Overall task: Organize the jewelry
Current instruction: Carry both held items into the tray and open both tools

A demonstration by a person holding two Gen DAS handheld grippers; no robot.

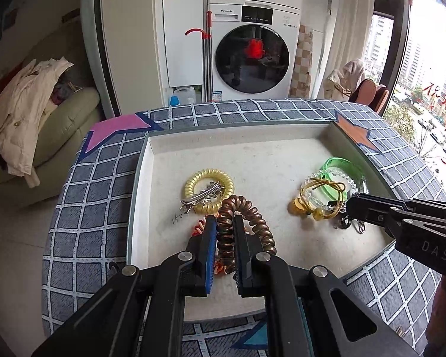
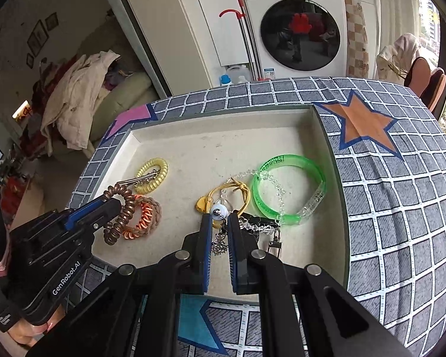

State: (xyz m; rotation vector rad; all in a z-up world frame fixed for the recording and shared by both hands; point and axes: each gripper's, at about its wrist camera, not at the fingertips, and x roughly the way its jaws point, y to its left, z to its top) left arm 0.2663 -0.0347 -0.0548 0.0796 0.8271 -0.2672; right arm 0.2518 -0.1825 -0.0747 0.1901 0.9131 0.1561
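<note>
The left gripper is clamping the brown spiral hair tie to sort it in the shallow beige tray. The right gripper is pinching a small silver charm chain (white bead on top), probably for the same reason.

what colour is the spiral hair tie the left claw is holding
Bronze-brown, with a coppery sheen: the spiral hair tie pinched in the left claw shows best in the left wrist view.

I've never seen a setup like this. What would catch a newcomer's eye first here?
Probably the two black grippers over the shallow tray: the left gripper is clamped on a brown spiral hair tie, the right gripper on a small dangling charm. Next, the bright green bangle at the tray's right side.
</note>
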